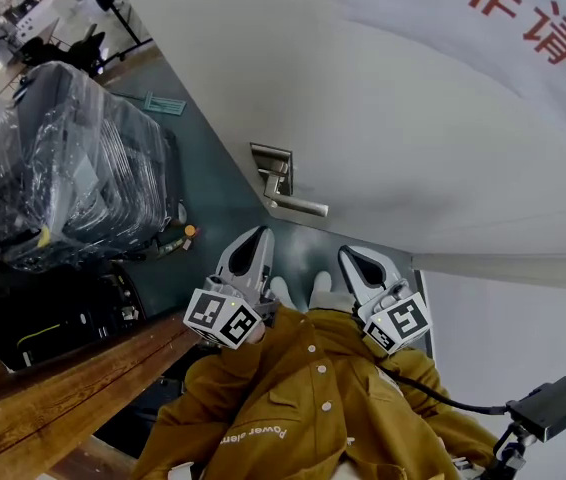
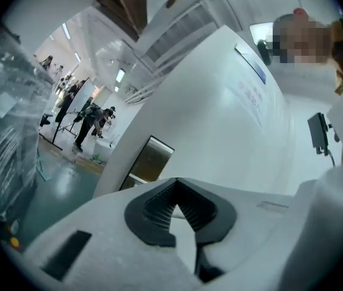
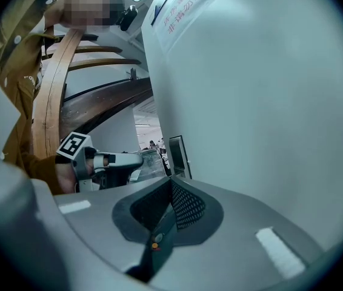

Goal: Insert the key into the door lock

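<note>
The left gripper (image 1: 256, 236) and the right gripper (image 1: 351, 256) hang before the door lock (image 1: 269, 156) with jaws closed on nothing, and no key is visible, so insertion seems not begun: the key must be gripped first.

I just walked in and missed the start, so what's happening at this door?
A person in a mustard jacket stands at a white door, a gripper in each hand. The left gripper is shut and empty. The right gripper is shut on a thin dark piece, apparently the key. Both hang short of the lever handle; nothing is inserted yet.
</note>
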### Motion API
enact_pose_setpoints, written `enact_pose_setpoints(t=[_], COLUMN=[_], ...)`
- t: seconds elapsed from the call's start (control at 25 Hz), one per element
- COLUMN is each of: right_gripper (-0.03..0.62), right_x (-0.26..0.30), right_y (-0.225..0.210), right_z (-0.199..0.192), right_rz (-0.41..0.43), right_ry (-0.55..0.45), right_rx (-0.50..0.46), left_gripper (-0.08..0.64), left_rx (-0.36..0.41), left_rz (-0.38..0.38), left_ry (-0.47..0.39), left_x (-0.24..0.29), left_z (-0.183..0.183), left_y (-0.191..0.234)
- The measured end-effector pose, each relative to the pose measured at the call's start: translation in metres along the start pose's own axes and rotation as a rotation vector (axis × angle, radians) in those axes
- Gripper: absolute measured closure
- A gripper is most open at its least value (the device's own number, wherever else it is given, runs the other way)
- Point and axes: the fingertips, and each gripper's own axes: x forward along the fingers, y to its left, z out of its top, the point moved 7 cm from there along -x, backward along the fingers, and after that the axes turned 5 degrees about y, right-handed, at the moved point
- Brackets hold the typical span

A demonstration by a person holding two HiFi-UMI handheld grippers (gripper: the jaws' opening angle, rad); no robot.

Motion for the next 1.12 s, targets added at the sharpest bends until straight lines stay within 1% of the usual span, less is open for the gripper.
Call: enact_pose_setpoints(t=[0.08,0.12,0.28,0.36,0.68,0.88,1.12], right_gripper=[0.588,0.588,0.588,0.588,0.588,0.588,0.588], right_x=[0.002,0.003,0.006,0.008,0.013,0.011,0.011], right_y=[-0.002,-0.003,-0.005,-0.005,-0.007,-0.01,-0.01], right_z=[-0.002,-0.003,-0.005,-0.003,0.0,0.003,0.005], right_rz=[0.001,0.0,-0.023,-0.03,-0.034,-0.07,-0.073], right_ry=[0.011,0.019,0.046,0.046,0.039,0.02,0.016], right_rx=[0.028,0.045,0.04,0.034,0.039,0.039,0.037], left_gripper=[0.561,0.561,0.561,0.561,0.561,0.561,0.561], left_rx=[0.09,0.121,0.218,0.243,0.237,0.229,0.227], left_rz=[0.007,0.01,0.0,-0.008,-0.01,-0.01,-0.012], left_ry=[0.027,0.039,0.065,0.069,0.091,0.098,0.107], left_x=[-0.001,-0.001,-0.001,-0.002,-0.002,-0.002,-0.002], left_z=[-0.002,-0.004,-0.008,-0.008,-0.011,-0.012,-0.012], left_y=[-0.01,-0.014,-0.029,-0.034,-0.033,-0.032,-0.032])
